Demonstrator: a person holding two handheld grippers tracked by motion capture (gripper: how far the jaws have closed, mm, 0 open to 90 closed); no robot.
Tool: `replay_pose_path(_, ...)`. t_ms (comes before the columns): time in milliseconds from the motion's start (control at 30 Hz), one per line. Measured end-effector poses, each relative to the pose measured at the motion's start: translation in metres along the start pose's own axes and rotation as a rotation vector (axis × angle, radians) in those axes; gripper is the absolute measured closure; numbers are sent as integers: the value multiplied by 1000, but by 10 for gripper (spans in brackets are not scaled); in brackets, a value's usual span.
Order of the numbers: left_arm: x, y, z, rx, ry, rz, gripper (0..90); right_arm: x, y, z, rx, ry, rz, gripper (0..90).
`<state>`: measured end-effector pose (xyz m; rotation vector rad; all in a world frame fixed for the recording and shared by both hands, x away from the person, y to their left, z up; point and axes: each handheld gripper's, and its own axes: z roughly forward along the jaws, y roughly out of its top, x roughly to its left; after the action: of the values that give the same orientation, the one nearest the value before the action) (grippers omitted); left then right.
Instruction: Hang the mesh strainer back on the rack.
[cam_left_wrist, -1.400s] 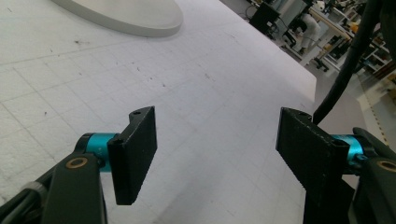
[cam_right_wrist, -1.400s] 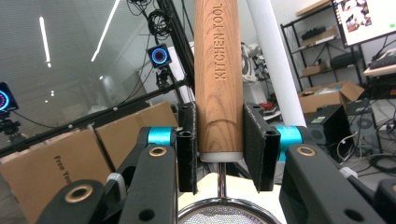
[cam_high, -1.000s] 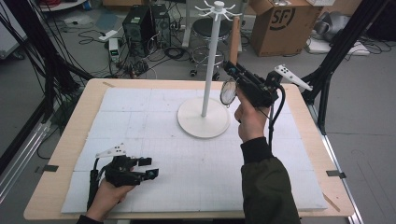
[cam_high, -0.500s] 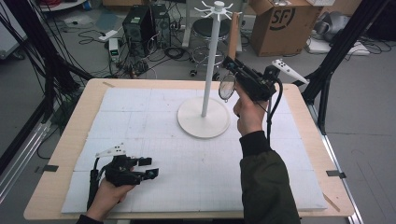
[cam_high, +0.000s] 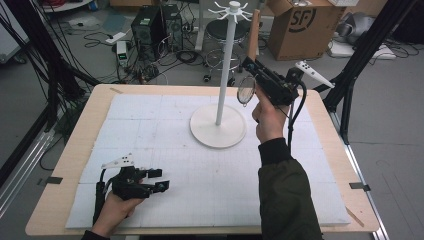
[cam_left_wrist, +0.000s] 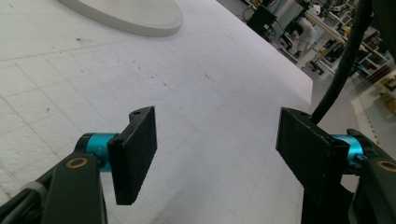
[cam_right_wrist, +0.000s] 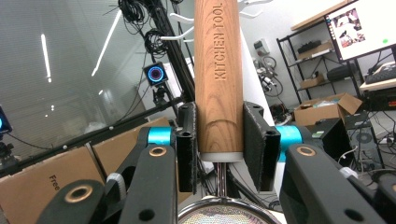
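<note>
white gridded mat on our table, right gripper clenched on wooden strainer handle up by the stand pole, our left gripper resting wide open, nothing between

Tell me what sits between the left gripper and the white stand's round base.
Nothing: in the high view, only bare white mat separates the left gripper from the stand's base.

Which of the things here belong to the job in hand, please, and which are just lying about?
In use: wooden-handled strainer clamped in the right tool; white hook stand.

Lying about: open left tool resting on the mat; cardboard box; stool; computer tower.
</note>
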<state>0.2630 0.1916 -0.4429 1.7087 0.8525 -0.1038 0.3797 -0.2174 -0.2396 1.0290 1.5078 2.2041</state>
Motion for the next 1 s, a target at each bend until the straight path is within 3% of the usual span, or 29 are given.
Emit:
replay_pose_path(233,0,0,0,-1,2,-4,297,-6,-1,2,12,2,20,689)
replay_pose_path(433,1,0,-1,-1,1,-1,297,-5,2,-1,-32,11,22,689)
replay_pose_path(1000,1,0,-1,0,2,-2,297,-14,6,3,0,24,51,689)
